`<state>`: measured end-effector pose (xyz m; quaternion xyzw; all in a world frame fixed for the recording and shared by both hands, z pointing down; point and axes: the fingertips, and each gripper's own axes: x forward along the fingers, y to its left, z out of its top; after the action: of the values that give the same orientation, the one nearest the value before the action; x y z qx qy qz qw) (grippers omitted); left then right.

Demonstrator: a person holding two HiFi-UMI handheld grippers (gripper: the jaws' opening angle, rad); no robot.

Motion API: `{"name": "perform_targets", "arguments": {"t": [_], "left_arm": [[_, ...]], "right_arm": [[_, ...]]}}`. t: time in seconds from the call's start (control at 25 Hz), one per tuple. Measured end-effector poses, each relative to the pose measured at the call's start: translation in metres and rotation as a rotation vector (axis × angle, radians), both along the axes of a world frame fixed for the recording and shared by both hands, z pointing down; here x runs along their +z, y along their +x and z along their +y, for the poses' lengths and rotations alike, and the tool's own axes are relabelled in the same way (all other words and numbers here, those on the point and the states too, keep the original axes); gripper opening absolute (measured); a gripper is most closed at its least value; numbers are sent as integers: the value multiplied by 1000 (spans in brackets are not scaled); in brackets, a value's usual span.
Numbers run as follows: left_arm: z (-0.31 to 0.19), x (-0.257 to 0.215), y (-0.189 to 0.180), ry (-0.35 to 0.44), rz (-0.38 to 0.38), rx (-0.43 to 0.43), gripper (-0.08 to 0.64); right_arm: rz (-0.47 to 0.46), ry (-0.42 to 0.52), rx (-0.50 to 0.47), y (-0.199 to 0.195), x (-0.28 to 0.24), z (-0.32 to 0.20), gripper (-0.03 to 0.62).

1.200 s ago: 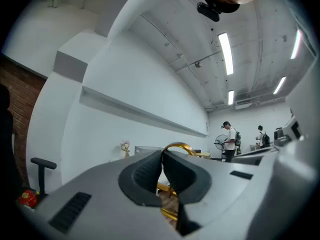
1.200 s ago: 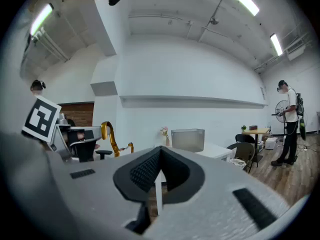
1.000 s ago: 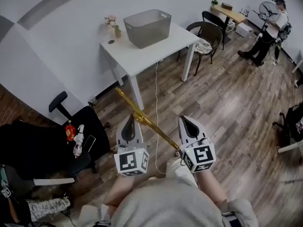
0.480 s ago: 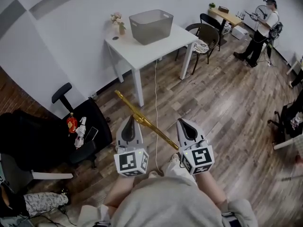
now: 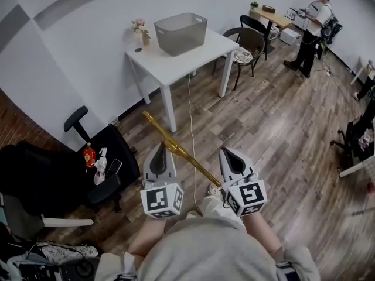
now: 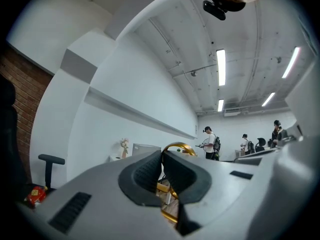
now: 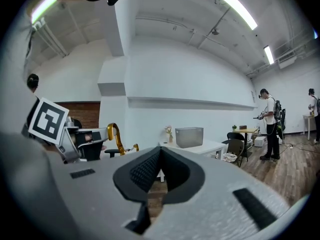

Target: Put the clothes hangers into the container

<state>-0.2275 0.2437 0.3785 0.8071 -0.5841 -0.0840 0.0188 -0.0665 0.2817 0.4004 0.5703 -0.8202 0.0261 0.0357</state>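
Head view: hanger [image 5: 183,154] in left gripper [image 5: 159,147] over floor [image 5: 275,122]

The hanger [image 5: 176,147] is gold, the container [image 5: 180,34] grey, the table [image 5: 196,56] white, the floor [image 5: 281,127] brown planks, and the cubes [image 5: 162,199] black-and-white squares.

Bright, even indoor light falls from long ceiling tube lamps [image 6: 220,66], which burn out to white glare in both gripper views. Shadows on the wood floor [image 5: 281,127] are soft and faint. The gold clothes hanger [image 5: 188,157] glints. Every view bulges toward its edges, with black corners in the gripper views, where the near body of the left hand-held gripper [image 6: 162,155] looks slightly soft.
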Motion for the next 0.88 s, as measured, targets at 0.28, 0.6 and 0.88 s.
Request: {"name": "perform_targets", "arguments": {"t": [0.28,0.6,0.88], "left_arm": [[-12,-3,6,13,4,-9,14],[-51,-2,22,9,1,-35,14],[-101,-2,40,14,6,-57,14]], "right_arm": [[-4,16,-7,8,-3,-14,2],[-6,20,-35,27,-2,-62,2],[-15,26,-61,45,1,-117,2]]}}
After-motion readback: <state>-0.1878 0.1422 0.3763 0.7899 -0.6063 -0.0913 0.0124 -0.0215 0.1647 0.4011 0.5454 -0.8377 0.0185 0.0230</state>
